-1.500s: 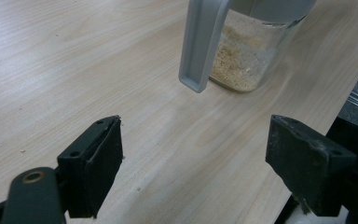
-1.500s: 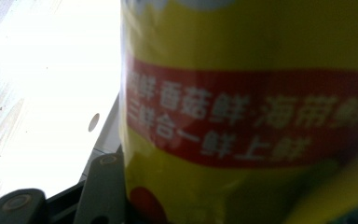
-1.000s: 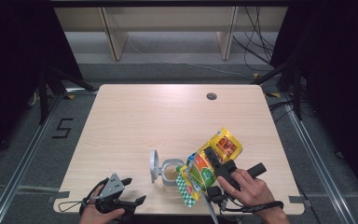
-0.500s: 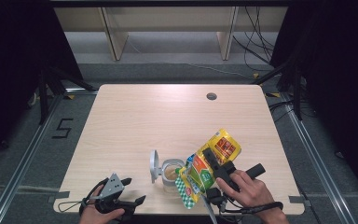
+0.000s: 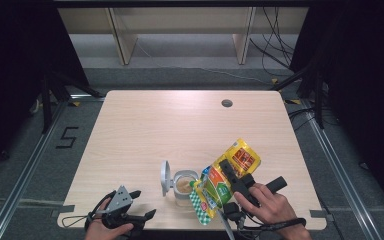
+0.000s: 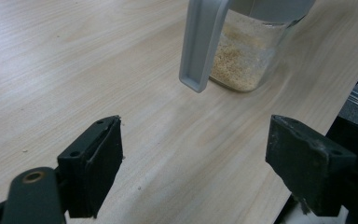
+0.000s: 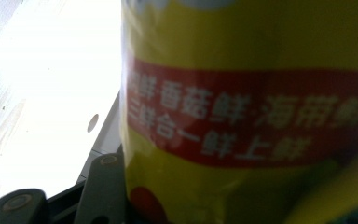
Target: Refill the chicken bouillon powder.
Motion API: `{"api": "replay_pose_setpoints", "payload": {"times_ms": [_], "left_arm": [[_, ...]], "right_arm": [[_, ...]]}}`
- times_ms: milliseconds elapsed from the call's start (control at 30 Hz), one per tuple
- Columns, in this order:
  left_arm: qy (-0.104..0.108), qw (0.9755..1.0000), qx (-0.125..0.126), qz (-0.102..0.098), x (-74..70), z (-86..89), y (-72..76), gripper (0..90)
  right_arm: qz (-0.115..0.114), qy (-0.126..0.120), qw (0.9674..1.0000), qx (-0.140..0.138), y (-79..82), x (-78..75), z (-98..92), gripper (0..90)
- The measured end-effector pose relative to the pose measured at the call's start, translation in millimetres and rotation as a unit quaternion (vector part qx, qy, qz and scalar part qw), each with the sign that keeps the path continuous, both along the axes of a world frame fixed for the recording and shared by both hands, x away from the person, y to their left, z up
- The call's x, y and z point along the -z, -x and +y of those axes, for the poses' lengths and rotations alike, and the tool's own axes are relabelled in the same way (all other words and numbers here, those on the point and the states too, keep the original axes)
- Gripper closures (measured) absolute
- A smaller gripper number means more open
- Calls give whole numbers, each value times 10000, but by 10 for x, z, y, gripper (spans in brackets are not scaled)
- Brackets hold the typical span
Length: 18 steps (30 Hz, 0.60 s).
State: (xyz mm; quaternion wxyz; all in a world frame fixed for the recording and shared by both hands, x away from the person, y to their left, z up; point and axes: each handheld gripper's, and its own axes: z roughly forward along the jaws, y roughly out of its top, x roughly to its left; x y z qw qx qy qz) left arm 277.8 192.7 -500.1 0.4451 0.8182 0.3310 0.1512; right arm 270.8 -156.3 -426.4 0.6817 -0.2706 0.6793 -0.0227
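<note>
**Pouring from a pouch into an open jar**

High view, lower centre: a glass jar (image 5: 185, 186) stands near the table's (image 5: 180, 125) front edge, its hinged lid (image 5: 165, 177) swung up on the left side. In the left gripper view, upper centre, the jar (image 6: 242, 56) holds pale granules low in the glass, and the lid (image 6: 200, 42) hangs in front of it.

The right gripper (image 5: 232, 175), lower right of the high view, pinches a yellow and green pouch (image 5: 225, 180) tilted down to the left, its checked lower corner touching or just beside the jar mouth. In the right gripper view the pouch (image 7: 247, 112) presses close against the lens. The left gripper (image 5: 130, 215), lower left, rests at the table edge with jaws spread and empty, well apart from the jar.

Judged step: pouring the pouch's contents into the jar. Whether anything flows cannot be told. The next move likely calls for a steeper tilt with the corner kept over the mouth, and perhaps the left gripper steadying the jar.

Against the earlier frame, nothing has visibly shifted: both hands, pouch and jar lie as they did.
</note>
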Motion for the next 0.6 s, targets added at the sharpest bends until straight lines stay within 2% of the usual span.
{"api": "replay_pose_setpoints", "payload": {"times_ms": [67, 100, 133, 167, 200, 233, 267, 300, 333, 433, 533, 567, 600], "left_arm": [[68, 10000, -31, 4, 7, -13, -3, 182], [142, 9998, -73, 119, 12, -22, 7, 182], [142, 9998, -73, 119, 12, -22, 7, 182], [106, 9999, -61, 120, 12, -19, 8, 182], [13, 10000, 21, 26, 4, -8, -4, 182], [13, 10000, 21, 26, 4, -8, -4, 182], [88, 9999, -52, 124, 8, -18, 6, 182], [113, 9999, -58, 110, 10, -20, 4, 182], [39, 10000, -12, 36, 9, -8, -4, 182], [114, 9998, -55, 125, 13, -6, 1, 182], [-3, 10000, -4, 37, 10, 5, -15, 182], [97, 9998, -89, 136, 19, -8, 1, 182], [83, 9998, -55, 145, 12, -6, -2, 182]], "right_arm": [[-5, -51, 10000, 22, 2, 0, -8, 517], [122, -333, 9994, -62, -12, 40, -10, 517], [11, -53, 10000, 34, -5, 0, -9, 517], [11, -53, 10000, 34, -5, 0, -9, 517], [0, -34, 10000, 21, -6, 0, -5, 517], [0, -34, 10000, 21, -6, 0, -5, 517], [6, -40, 10000, 12, -8, 0, -3, 517], [-1, -35, 10000, -4, -11, 1, -1, 517], [-4, 4, 10000, -13, -17, -2, 6, 517], [-13, 7, 10000, -17, -19, -2, 9, 518], [-13, 18, 10000, -20, -24, 2, 11, 518], [-13, 18, 10000, -20, -24, 2, 11, 518], [-4, 26, 10000, -28, -27, 7, 10, 518]]}}
